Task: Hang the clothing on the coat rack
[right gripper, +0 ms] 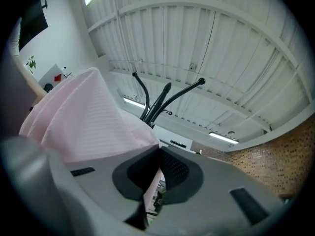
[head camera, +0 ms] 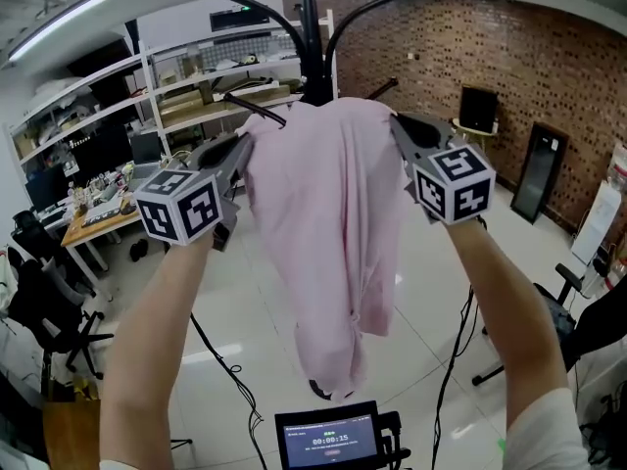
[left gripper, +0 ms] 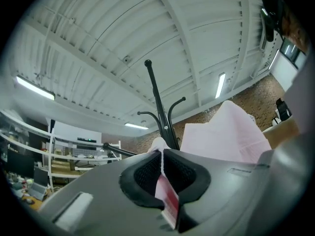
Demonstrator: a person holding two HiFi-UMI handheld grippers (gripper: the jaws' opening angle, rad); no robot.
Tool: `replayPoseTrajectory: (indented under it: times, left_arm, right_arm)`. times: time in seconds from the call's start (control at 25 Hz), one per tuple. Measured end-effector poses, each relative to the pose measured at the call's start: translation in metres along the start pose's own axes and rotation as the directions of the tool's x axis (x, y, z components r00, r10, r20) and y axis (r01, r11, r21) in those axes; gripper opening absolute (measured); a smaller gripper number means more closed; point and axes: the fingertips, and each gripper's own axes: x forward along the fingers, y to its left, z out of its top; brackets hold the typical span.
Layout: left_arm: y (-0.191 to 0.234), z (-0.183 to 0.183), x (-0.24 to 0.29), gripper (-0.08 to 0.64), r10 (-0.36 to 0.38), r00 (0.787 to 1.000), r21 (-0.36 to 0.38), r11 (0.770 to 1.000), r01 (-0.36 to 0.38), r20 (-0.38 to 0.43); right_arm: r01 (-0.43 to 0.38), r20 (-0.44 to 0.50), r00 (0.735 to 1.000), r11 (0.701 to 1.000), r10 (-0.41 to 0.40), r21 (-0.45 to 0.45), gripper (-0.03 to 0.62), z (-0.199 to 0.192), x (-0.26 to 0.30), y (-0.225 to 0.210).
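A pale pink shirt (head camera: 333,233) hangs spread between my two grippers, right in front of the black coat rack (head camera: 311,27). My left gripper (head camera: 245,147) is shut on the shirt's left shoulder; in the left gripper view pink cloth (left gripper: 161,173) with a red label runs between the jaws. My right gripper (head camera: 399,125) is shut on the right shoulder, and the right gripper view shows pink fabric (right gripper: 88,117) pinched in the jaws. The rack's curved hooks (right gripper: 167,100) rise just beyond the shirt's top edge. The shirt's body droops to a point below.
White shelving (head camera: 186,86) with boxes stands behind the rack at left. A cluttered desk (head camera: 93,213) and a black chair (head camera: 44,311) are at far left. A brick wall (head camera: 529,57) runs at right. Cables (head camera: 230,370) cross the tiled floor; a timer screen (head camera: 328,439) sits at bottom centre.
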Motion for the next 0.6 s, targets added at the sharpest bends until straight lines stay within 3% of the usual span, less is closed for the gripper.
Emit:
replayPoseTrajectory:
  times: [0.24, 0.6]
  left_arm:
    - [-0.019, -0.021, -0.013, 0.014, -0.047, 0.999, -0.068, 0.997, 0.048, 0.011]
    - [-0.063, -0.047, -0.037, 0.017, -0.057, 0.992, -0.18, 0.981, 0.076, 0.11]
  right_arm:
    - [-0.02, 0.001, 1.0, 1.0, 0.02, 0.017, 0.009, -0.016, -0.024, 0.022]
    - [-0.053, 0.077, 0.996, 0.99, 0.044, 0.131, 0.009, -0.02, -0.07, 0.074]
